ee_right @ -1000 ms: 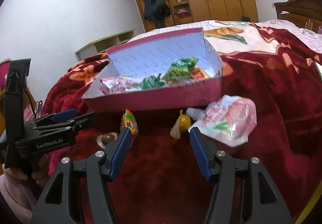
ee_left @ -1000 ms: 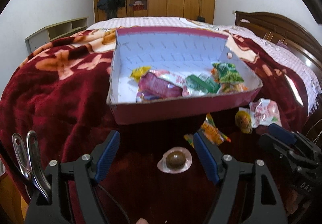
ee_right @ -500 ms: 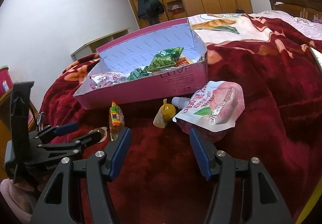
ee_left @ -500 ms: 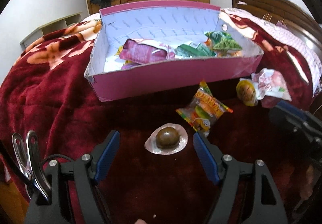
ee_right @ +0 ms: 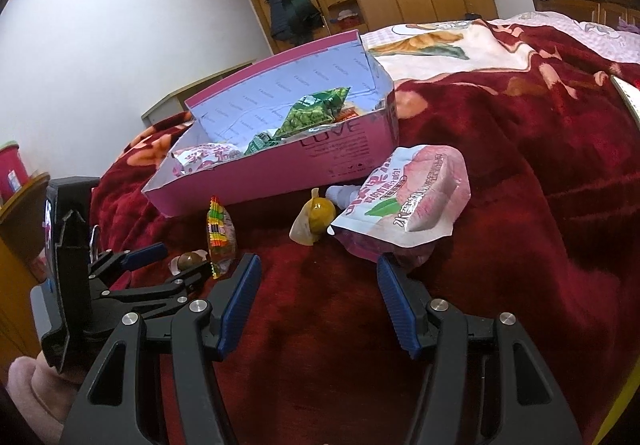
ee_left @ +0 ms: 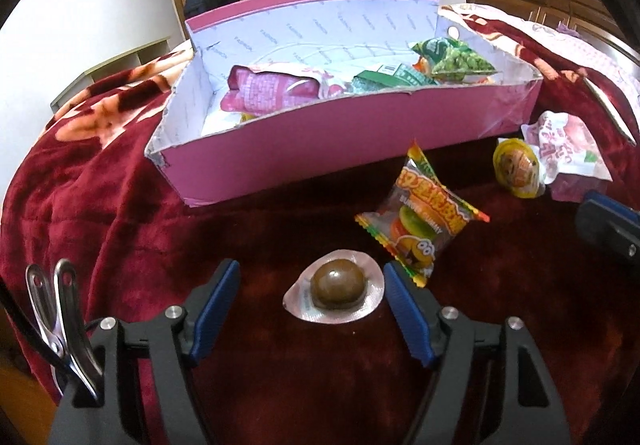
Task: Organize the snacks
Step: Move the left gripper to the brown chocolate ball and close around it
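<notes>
Left wrist view: closing left gripper [ee_left: 310, 299] straddles chocolate ball [ee_left: 338, 284], seemingly untouched.

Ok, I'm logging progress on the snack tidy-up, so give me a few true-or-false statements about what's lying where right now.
1. The chocolate ball in its foil cup lies inside the pink box. False: it lies on the red blanket, between the left gripper's closing fingers, untouched.
2. The burger gummy packet lies outside the box. True.
3. The right gripper holds the peach pouch. False: it is open and empty.
4. A green pea snack bag lies in the box. True.
</notes>
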Demonstrator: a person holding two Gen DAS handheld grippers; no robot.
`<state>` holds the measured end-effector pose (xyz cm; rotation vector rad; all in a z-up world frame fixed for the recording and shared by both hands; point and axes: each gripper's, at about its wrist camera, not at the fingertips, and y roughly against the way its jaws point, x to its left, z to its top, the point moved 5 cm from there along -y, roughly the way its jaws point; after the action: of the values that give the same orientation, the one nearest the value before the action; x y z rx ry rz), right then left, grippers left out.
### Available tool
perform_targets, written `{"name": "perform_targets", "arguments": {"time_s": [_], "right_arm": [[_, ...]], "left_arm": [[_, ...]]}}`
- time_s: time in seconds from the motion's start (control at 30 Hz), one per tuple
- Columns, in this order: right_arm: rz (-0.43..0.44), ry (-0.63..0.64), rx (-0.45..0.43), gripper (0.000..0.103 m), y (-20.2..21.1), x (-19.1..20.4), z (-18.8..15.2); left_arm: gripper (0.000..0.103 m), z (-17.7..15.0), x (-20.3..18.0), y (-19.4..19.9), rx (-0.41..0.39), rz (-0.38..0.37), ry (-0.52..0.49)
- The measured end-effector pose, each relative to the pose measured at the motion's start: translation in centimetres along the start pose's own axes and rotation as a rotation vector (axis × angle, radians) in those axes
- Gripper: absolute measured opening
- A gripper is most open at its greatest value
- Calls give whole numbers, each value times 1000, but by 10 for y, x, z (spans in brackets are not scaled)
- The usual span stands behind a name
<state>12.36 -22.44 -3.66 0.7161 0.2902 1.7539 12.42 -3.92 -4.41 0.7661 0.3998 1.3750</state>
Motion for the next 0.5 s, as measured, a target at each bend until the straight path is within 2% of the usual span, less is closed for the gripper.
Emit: {"name": "perform_targets", "arguments": {"time_s": [0.33, 0.43, 0.5], "right_arm": [[-2, 6, -2, 62, -1, 1, -2], [-2, 9, -5, 62, 0, 1, -1], [-2, 13, -8, 62, 2, 1, 1]], "left_arm": [[75, -1, 1, -7, 25, -5, 15], [65, -2, -1, -4, 12, -16, 5], [51, -2, -3, -1, 3, -17, -6]]}}
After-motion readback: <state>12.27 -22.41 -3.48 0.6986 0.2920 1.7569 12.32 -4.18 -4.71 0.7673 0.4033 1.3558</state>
